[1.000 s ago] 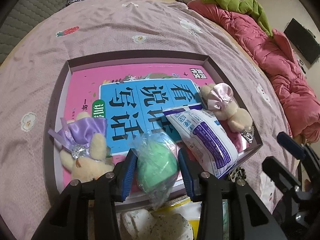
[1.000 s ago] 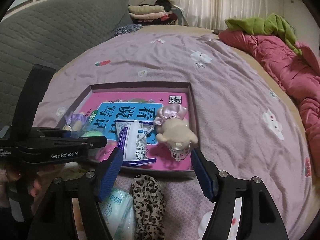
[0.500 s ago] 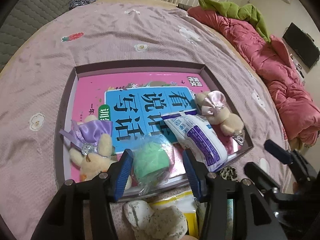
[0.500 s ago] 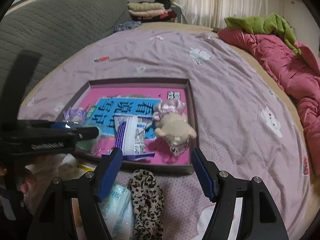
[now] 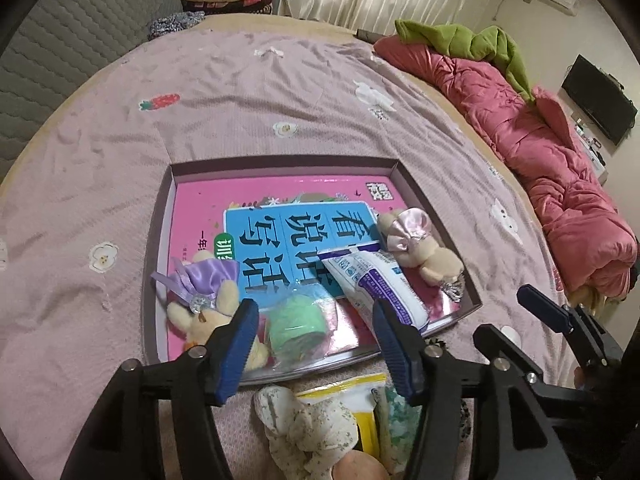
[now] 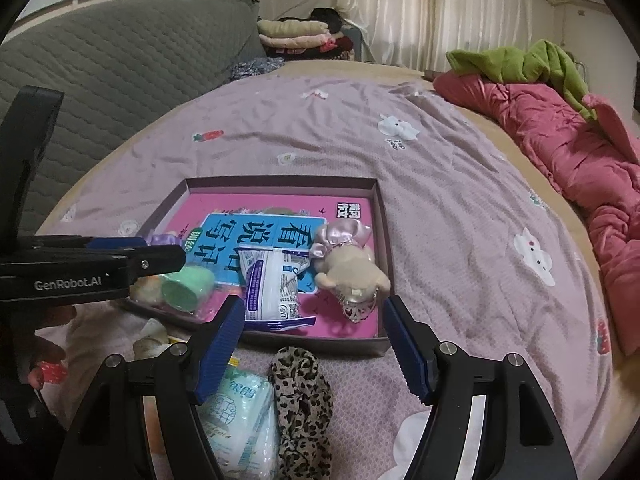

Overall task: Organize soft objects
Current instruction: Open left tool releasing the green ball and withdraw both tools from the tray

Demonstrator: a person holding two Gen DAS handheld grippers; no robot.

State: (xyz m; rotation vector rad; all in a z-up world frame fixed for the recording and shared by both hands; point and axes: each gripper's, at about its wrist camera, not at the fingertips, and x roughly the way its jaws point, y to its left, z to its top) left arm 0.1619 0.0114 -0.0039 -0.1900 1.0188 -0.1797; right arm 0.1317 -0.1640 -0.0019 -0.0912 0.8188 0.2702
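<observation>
L gripper (image 5: 314, 344) hangs over the near edge of the shallow box (image 5: 280, 165) on the bed (image 5: 240, 92); its jaws have just been opening and now stand spread, blue pads clear of the green roll in clear wrap (image 5: 298, 326), which lies in the box's near part betw. them, not pinched. In the box, on a pink and blue book (image 5: 280, 224): plush w/ purple bow (image 5: 200, 300) at near left, white-purple packet (image 5: 376, 284) just right of the green roll, plush w/ pink bow (image 5: 420, 248) at right by the box wall. R gripper (image 6: 314, 344) sits near the box's near-right corner, jaws spread wide, nothing betw. the pads; below it on the bed, outside the box, a leopard-print cloth (image 6: 302, 404) and, touching it on the left, a pale tissue pack (image 6: 236, 416). From the L wrist view, more soft stuff lies near the box's front wall: a floral cream cloth (image 5: 308, 424) and a yellow-edged packet (image 5: 360, 404) beside it. Red quilt (image 5: 540, 152) w/ a green garment (image 5: 460, 40) on top is bunched along the bed's far right.
</observation>
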